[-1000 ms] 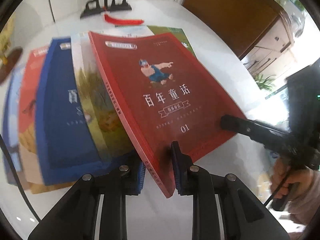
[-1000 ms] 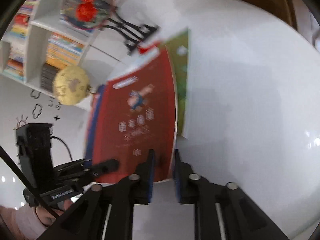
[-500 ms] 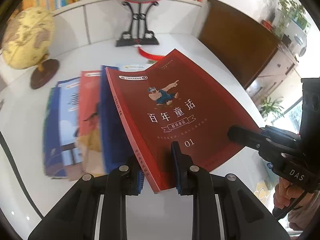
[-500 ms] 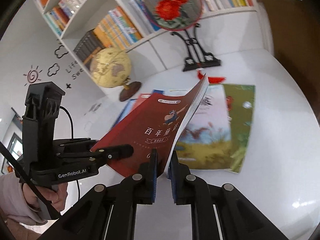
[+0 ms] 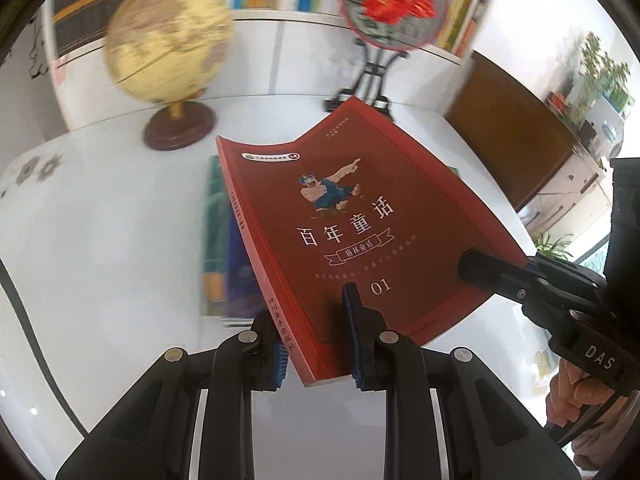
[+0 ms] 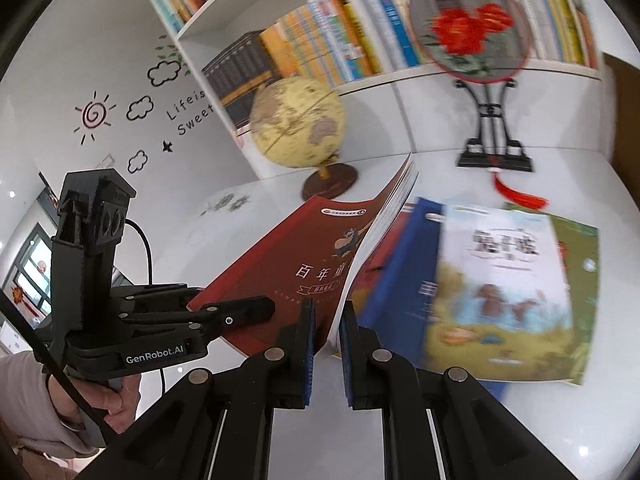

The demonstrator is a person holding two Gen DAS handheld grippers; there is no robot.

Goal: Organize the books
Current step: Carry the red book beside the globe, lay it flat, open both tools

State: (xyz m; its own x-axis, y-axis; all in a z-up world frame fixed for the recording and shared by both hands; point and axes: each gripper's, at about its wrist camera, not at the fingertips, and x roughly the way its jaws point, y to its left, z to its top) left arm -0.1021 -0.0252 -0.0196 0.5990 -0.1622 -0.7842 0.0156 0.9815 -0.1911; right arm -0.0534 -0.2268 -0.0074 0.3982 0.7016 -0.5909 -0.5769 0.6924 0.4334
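Both grippers clench the red paperback storybook; left gripper at its spine corner, right gripper at the page edge, sharing its floppy weight; it hangs tilted above the spread picture books, in front of the yellow globe, likely for restacking.

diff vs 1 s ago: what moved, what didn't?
The red book, lying on the spread of books a second ago, has been lifted clear of them and toward the globe. Unchanged: left gripper stays clamped on its spine corner, right gripper on its page edge. The other books stay on the table.
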